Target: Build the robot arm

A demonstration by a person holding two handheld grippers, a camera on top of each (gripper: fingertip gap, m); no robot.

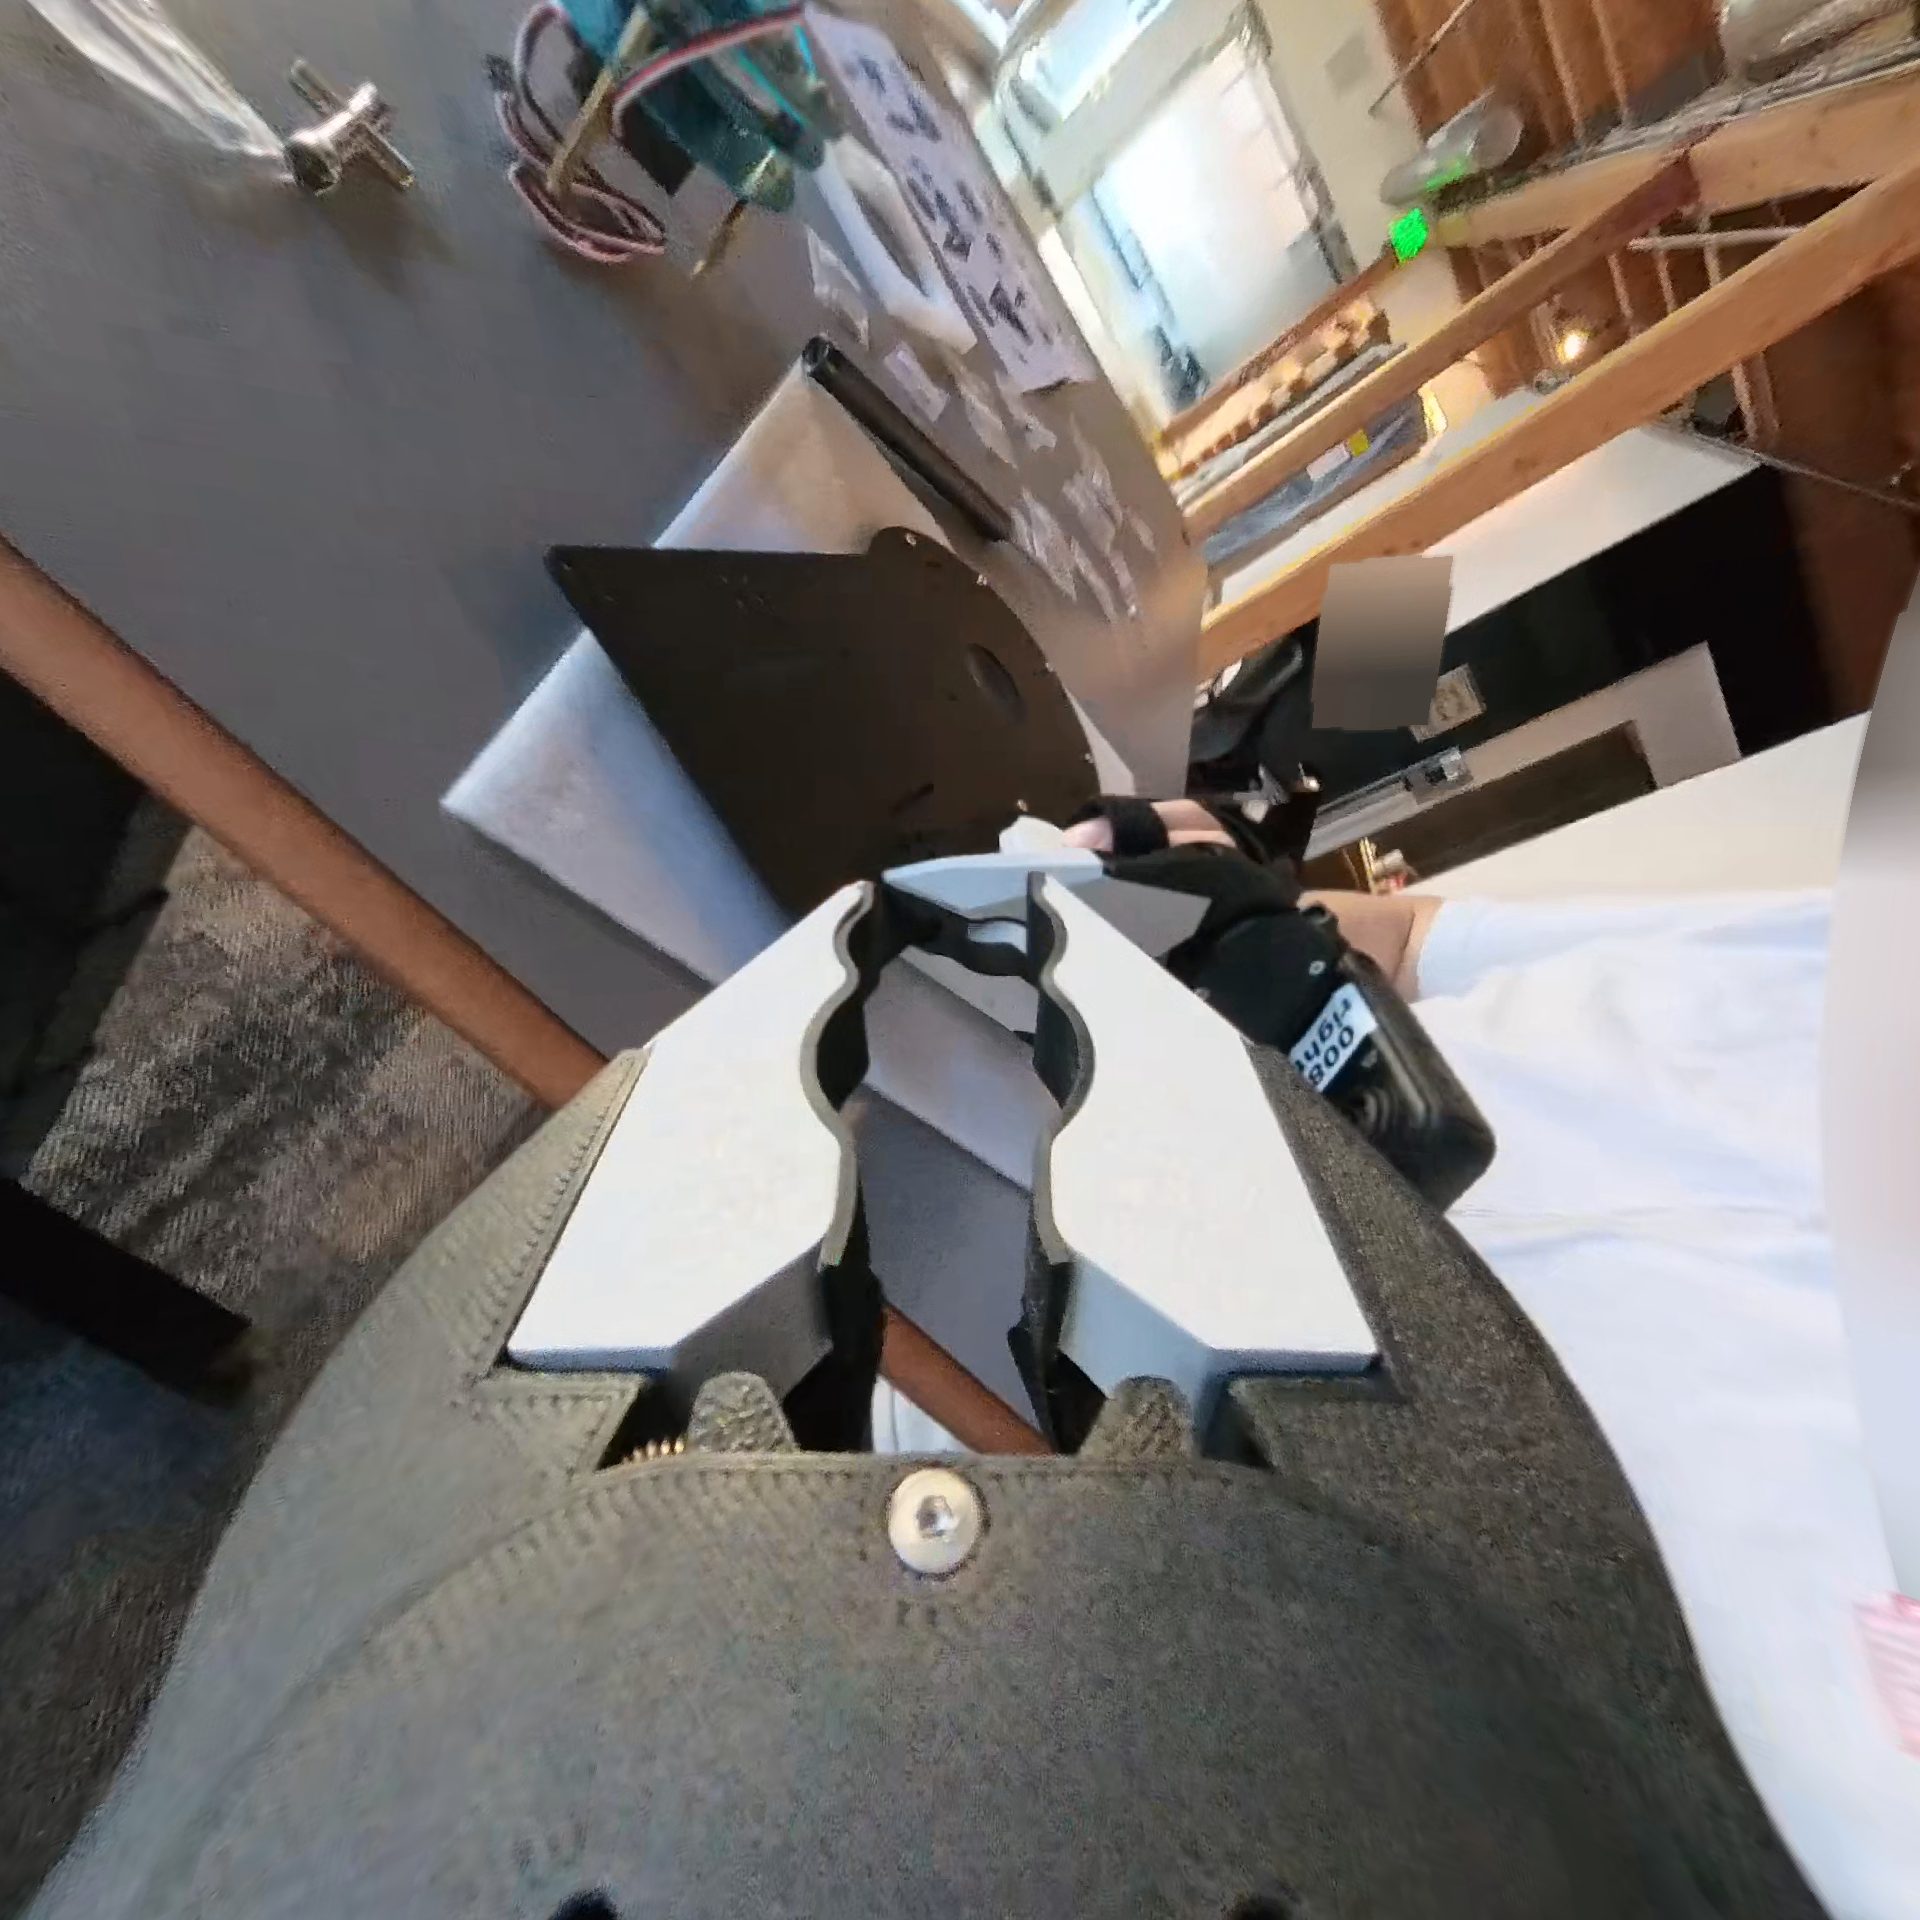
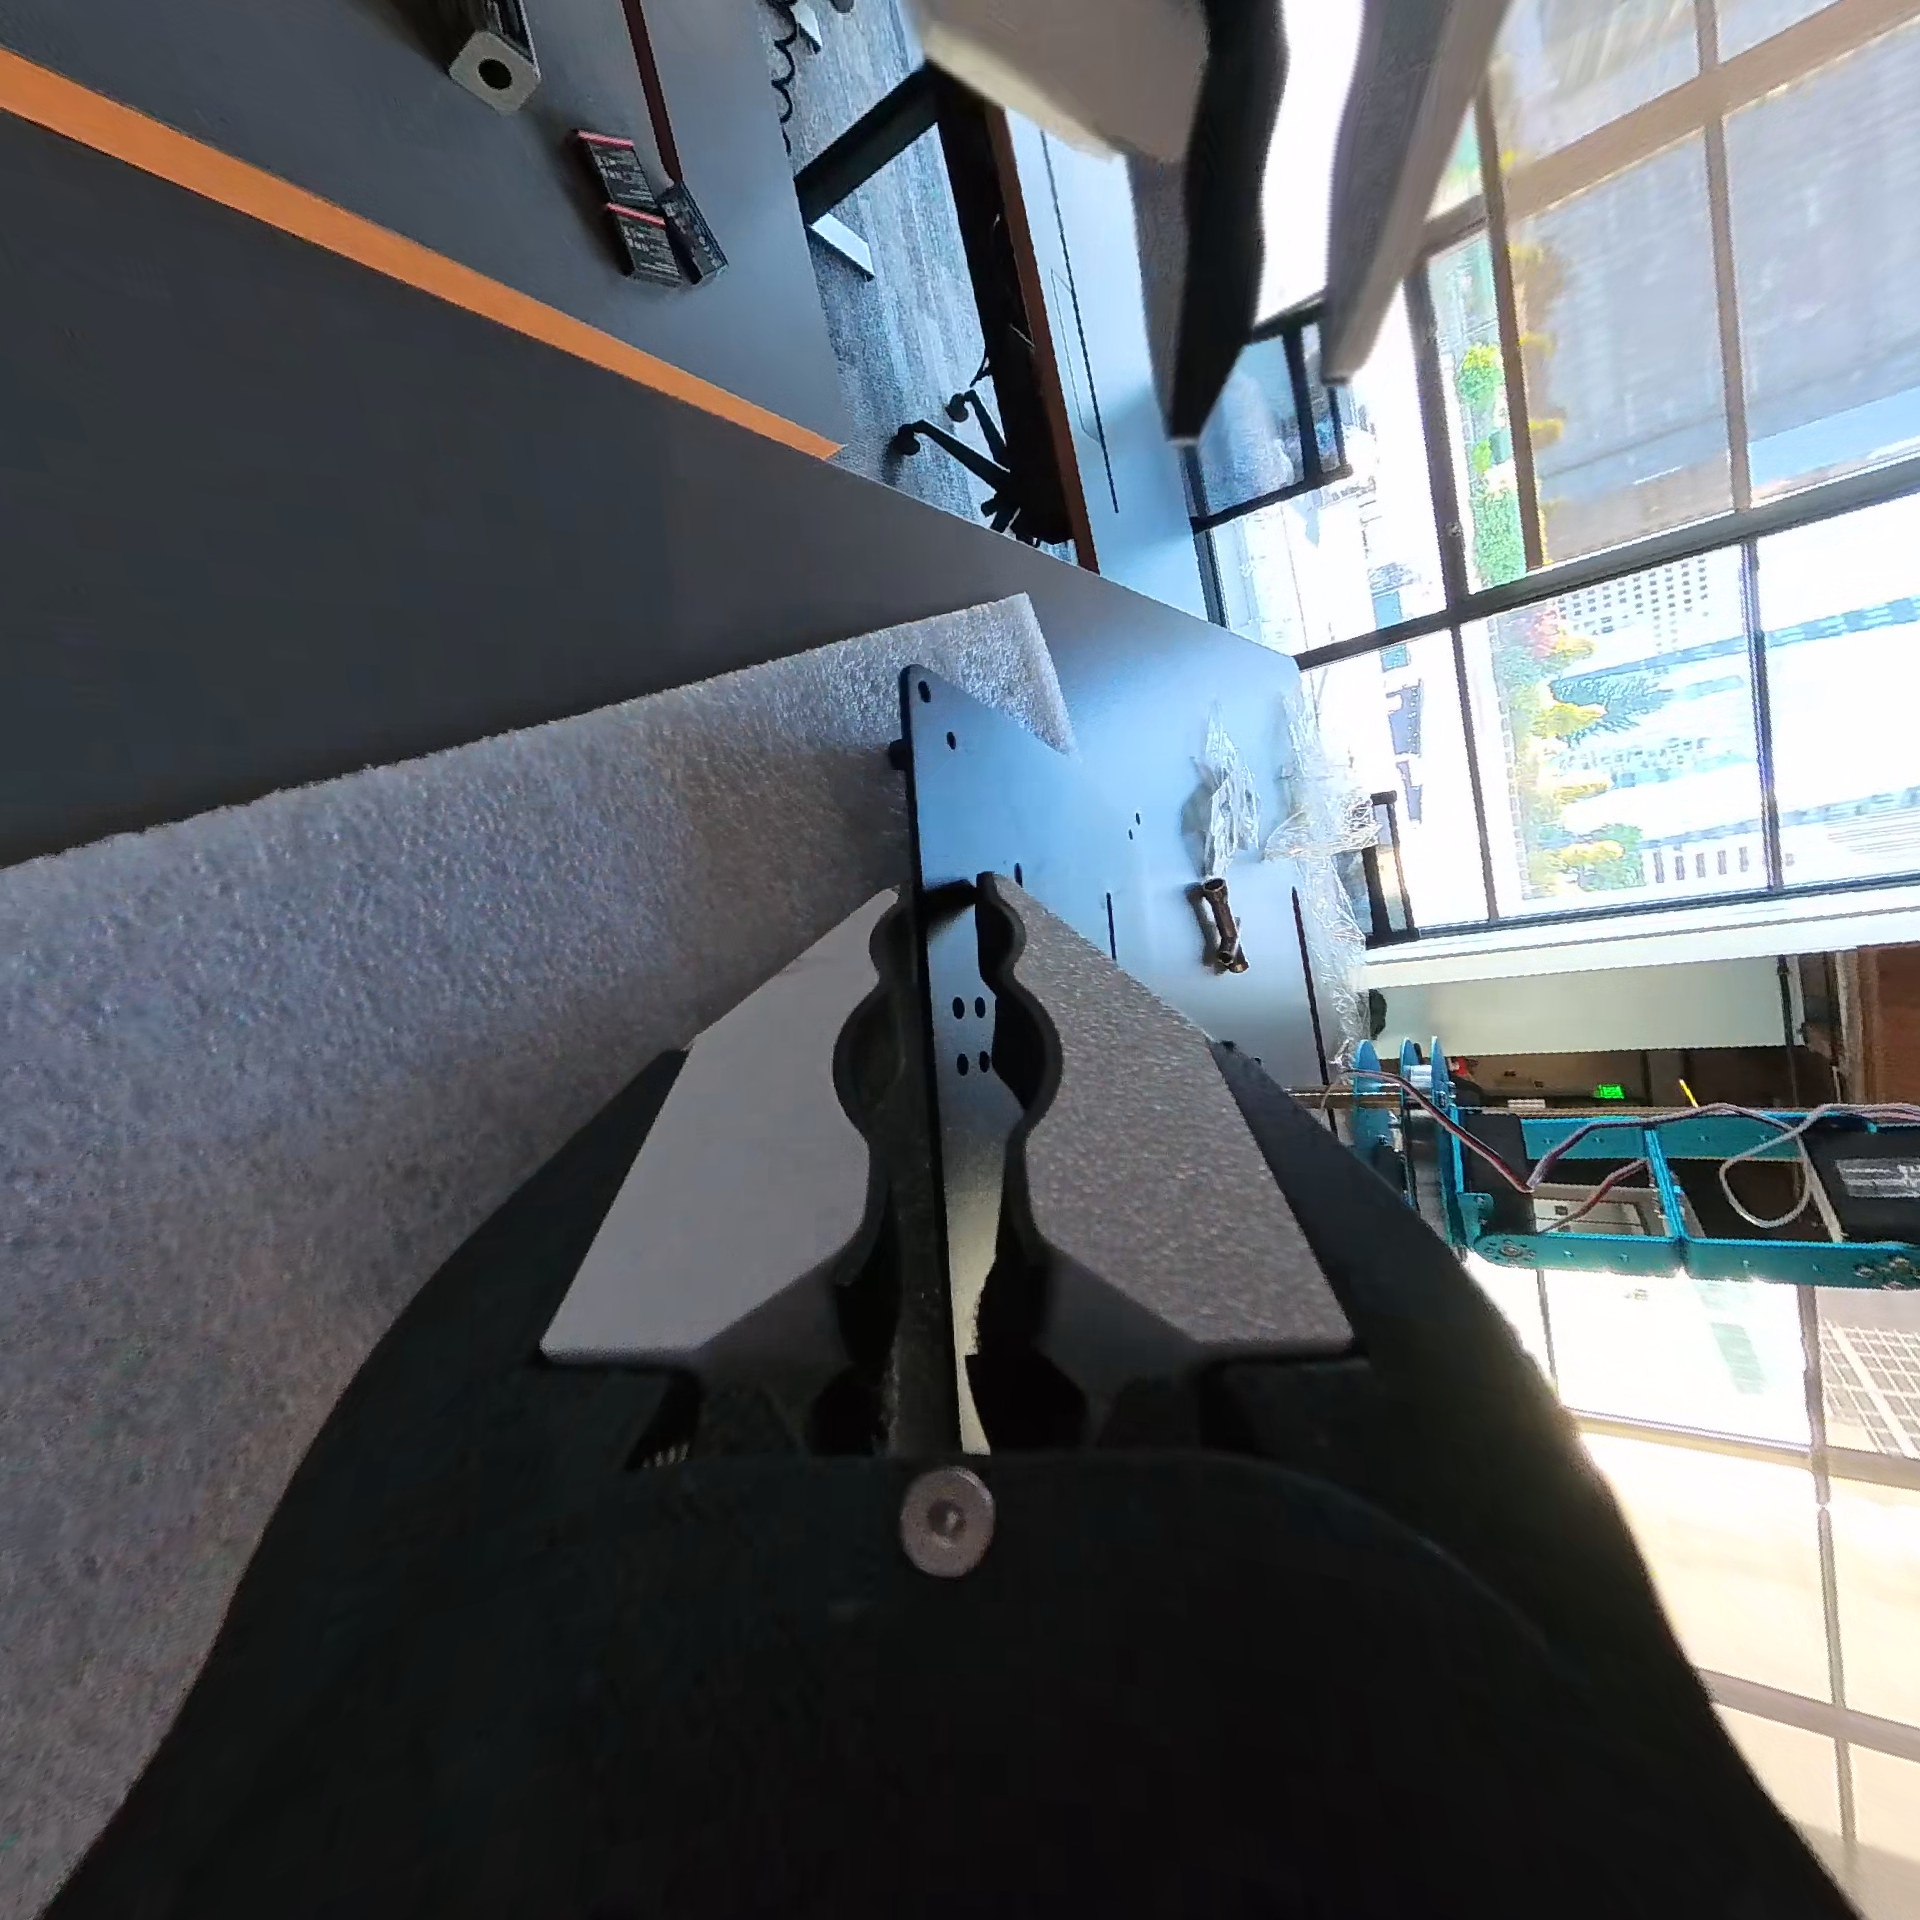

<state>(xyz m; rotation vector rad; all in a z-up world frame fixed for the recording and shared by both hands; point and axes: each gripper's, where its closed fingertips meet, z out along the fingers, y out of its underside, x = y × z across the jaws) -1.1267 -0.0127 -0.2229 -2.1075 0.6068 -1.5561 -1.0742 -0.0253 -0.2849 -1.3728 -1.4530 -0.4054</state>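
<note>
A flat black metal plate [image 1: 831,707] with small holes lies on a grey foam sheet [image 1: 582,790] on the dark table. My right gripper [image 2: 945,894] is shut on the plate [image 2: 997,790], which stands edge-on between its fingers above the foam sheet [image 2: 416,935]. In the left wrist view the right gripper [image 1: 997,868] grips the plate's near corner, held by a gloved hand [image 1: 1195,862]. My left gripper [image 1: 951,894] is open and empty. It hovers just short of the right gripper, off the table's near edge.
A teal frame with wires [image 2: 1662,1195] stands at the table's far side and also shows in the left wrist view [image 1: 707,114]. Brass standoffs [image 2: 1221,925], plastic bags [image 2: 1231,800], a black rod [image 1: 904,447] and a metal fitting [image 1: 343,135] lie around. The wooden table edge [image 1: 312,831] runs below. The left gripper's tips are roughly 9 cm from the right gripper's.
</note>
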